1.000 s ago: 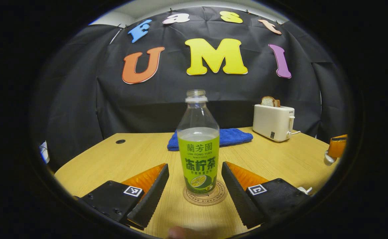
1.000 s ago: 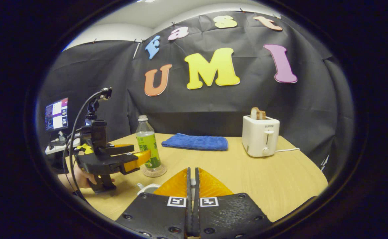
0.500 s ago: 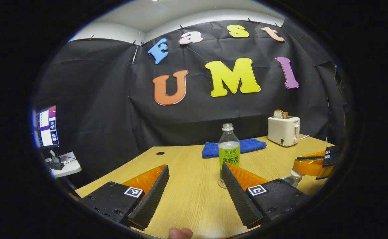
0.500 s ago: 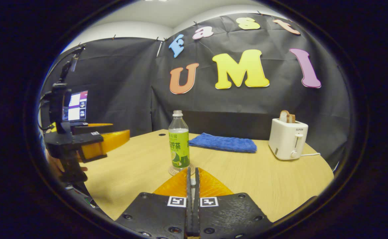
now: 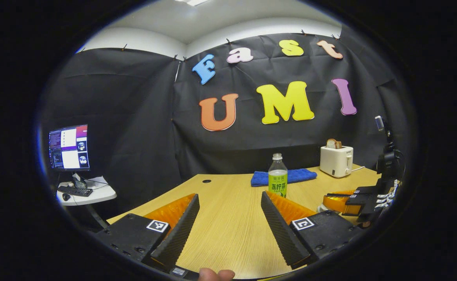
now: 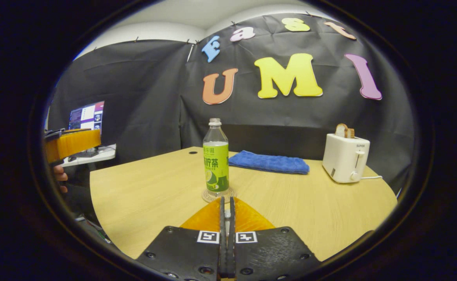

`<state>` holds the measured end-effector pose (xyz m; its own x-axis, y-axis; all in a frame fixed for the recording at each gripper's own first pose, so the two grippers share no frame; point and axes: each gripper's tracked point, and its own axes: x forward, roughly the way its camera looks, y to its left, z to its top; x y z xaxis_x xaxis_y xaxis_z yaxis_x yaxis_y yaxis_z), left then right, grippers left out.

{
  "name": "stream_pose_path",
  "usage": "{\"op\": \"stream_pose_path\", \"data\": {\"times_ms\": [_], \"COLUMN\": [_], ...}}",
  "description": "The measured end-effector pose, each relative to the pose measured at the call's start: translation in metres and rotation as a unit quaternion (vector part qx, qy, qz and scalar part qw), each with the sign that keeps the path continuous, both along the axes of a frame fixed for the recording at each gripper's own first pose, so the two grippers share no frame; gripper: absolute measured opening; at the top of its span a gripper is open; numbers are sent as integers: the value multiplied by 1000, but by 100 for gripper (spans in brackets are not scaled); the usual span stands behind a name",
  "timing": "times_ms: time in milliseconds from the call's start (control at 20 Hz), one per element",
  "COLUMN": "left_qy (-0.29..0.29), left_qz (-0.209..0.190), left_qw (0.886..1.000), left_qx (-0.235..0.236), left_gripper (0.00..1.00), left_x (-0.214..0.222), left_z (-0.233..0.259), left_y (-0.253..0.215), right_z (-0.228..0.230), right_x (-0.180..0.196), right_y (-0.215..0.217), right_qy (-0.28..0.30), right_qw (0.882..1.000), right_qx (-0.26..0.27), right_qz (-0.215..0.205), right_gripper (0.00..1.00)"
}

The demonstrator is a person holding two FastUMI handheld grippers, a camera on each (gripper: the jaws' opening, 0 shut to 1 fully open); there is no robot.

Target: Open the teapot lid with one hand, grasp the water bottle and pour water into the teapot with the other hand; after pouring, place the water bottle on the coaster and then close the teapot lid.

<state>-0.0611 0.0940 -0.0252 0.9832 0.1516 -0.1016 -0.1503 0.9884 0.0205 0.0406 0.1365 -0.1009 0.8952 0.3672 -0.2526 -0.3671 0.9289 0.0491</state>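
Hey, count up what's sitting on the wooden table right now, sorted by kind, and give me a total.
Clear plastic bottles with a green label: 1
Round cork coasters: 1, under the bottle
Folded blue cloths: 1
White toasters: 1, with bread slices in its slots
Total: 4 things on the table

Bottle (image 6: 215, 156) on coaster (image 6: 218, 195); towel (image 6: 268, 162) behind, toaster (image 6: 345, 157) right.

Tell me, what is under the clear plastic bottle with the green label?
The clear plastic bottle with the green label stands upright on a round, light brown coaster, which lies on the wooden table. The coaster's middle is hidden under the bottle's base.
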Motion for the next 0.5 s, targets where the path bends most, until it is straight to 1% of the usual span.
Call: {"op": "stream_pose_path", "data": {"times_ms": [250,500], "left_qy": [1,6], "left_qz": [10,12], "left_qw": [1000,1000], "left_qx": [-5,-11], "left_gripper": [98,98], "left_x": [-7,-10], "left_z": [-4,-9], "left_y": [5,4], "right_z": [-3,-12], "right_x": [0,3], "right_y": [-1,-5], "right_qy": [-2,-2], "right_qw": [1000,1000], "right_qx": [4,-7], "right_qz": [-3,-10], "right_gripper": [1,1]}}
